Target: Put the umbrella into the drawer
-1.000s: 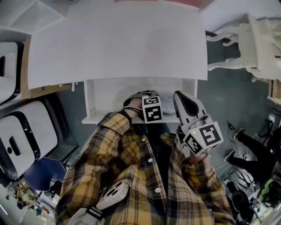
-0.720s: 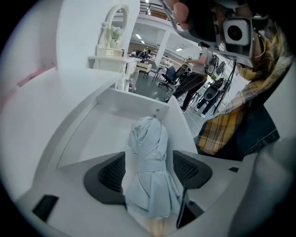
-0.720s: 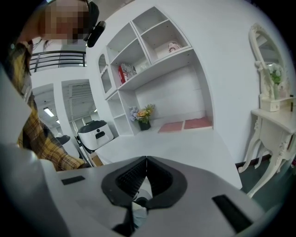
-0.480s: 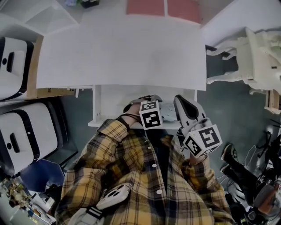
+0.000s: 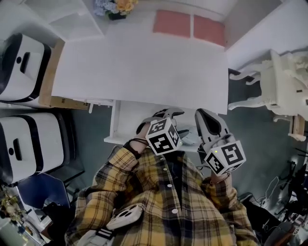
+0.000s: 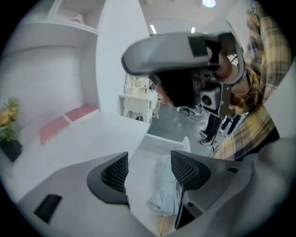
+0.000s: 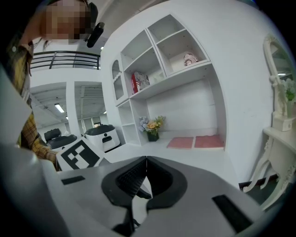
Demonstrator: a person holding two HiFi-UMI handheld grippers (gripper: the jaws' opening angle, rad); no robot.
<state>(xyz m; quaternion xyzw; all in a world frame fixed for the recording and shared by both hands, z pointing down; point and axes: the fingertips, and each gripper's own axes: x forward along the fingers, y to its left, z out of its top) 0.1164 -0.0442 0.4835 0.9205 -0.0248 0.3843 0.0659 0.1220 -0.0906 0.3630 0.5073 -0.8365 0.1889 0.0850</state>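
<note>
The folded light-blue umbrella lies in the open white drawer under the desk; in the head view only a pale bit of the umbrella shows between the two marker cubes. My left gripper hangs above the drawer and points down at the umbrella. Its jaws are closing, still wide apart, with nothing between the pads. In the head view the left gripper sits over the drawer's middle. My right gripper is shut on nothing, and the head view shows the right gripper over the drawer's right end.
The white desk top spreads beyond the drawer, with two pink pads and a flower pot at its back. A white ornate chair stands to the right. White rounded machines stand to the left.
The left gripper has lifted up out of the drawer and tilted, its cube turning. The right gripper has risen a little. The head view has shifted toward the desk's back.
</note>
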